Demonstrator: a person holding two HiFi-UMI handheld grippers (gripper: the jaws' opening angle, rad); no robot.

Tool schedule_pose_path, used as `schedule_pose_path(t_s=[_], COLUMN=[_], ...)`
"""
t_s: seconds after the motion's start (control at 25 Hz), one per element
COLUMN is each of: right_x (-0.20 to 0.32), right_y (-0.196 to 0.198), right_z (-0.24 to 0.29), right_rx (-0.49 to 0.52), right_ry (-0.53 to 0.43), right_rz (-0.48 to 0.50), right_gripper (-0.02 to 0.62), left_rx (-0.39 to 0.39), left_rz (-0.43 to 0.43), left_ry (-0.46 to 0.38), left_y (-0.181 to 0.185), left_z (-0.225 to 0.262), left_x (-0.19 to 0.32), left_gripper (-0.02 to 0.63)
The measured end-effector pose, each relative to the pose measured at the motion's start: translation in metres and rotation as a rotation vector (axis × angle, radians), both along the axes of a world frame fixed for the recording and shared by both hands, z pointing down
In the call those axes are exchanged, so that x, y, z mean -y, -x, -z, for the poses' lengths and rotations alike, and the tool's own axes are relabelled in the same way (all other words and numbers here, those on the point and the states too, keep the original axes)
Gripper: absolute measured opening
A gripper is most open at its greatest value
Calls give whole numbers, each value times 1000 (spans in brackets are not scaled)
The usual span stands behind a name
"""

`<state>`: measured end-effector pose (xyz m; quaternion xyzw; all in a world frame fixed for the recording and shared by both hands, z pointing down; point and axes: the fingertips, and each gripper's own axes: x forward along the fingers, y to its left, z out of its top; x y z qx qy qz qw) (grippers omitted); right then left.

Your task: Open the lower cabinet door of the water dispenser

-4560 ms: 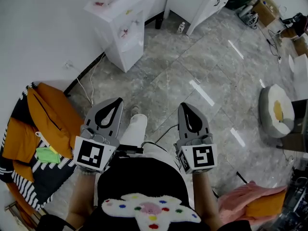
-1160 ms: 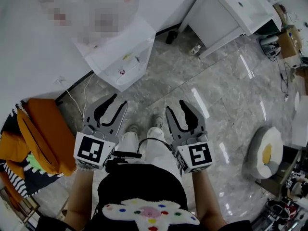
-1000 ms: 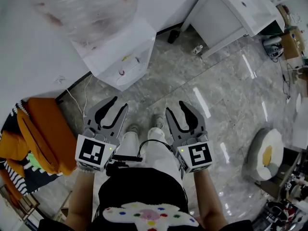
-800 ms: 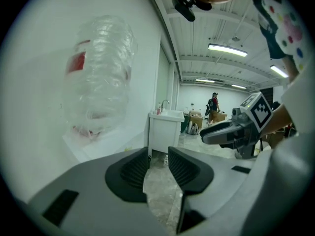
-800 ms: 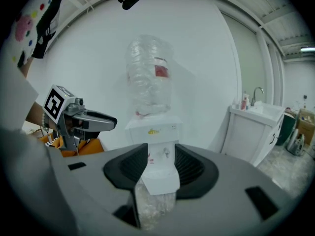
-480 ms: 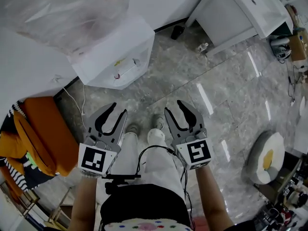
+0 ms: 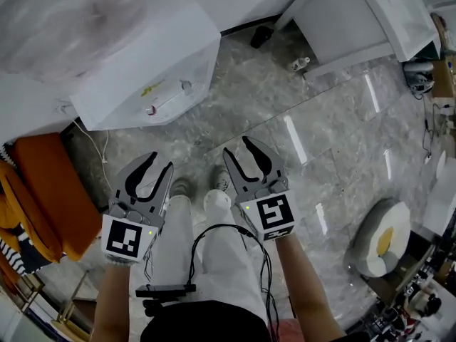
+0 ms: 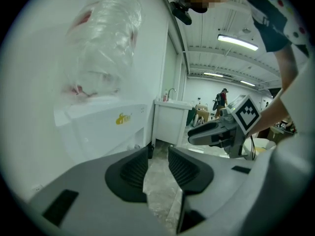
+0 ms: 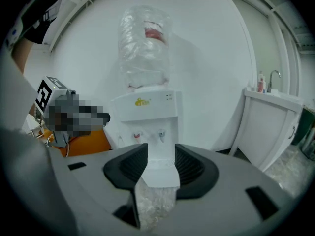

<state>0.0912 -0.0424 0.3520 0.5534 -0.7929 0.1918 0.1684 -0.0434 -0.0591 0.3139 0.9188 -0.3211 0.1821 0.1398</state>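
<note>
The white water dispenser [image 7: 146, 66] stands against the wall, at the upper left of the head view, with a clear bottle [image 9: 145, 43] on top. Its two taps [image 9: 147, 134] and the closed lower cabinet door [image 9: 160, 170] face my right gripper [image 9: 161, 154], which is open, empty and well short of the door. My left gripper [image 7: 151, 164] is also open and empty, to the left of the right gripper [image 7: 240, 148]. In the left gripper view the dispenser [image 8: 101, 127] lies off to the left of the left gripper [image 8: 158, 156].
A white sink cabinet [image 7: 356, 20] stands to the right of the dispenser, with a small bottle [image 7: 299, 64] on the floor beside it. An orange bag [image 7: 35, 184] and a cable [image 7: 100, 159] lie at the left wall. A round cushion [image 7: 377, 237] sits at right.
Both grippers have sunk towards the floor, and the dispenser now looms larger and nearer in the head view. The jaws stand as wide as before.
</note>
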Motion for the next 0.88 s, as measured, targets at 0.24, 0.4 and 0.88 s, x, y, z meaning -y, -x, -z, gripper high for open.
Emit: schedule_pose_path(t_s=[0.24,0.4,0.88], right_x=[15,29,59], right_y=[-11,-26,-32], right_z=[-55,-89,-194], right_rx=[-4,-7,-44], right_ry=[33,47,90], right_rz=[27,15,120], right_gripper=[166,170,192], left_rx=[34,30,50], left_rz=[-11,13,50], left_ry=[11,28,40], left_y=[-11,-20,-34], left_z=[-46,-75,-154], left_x=[1,5,25], left_gripper=[129,130,130])
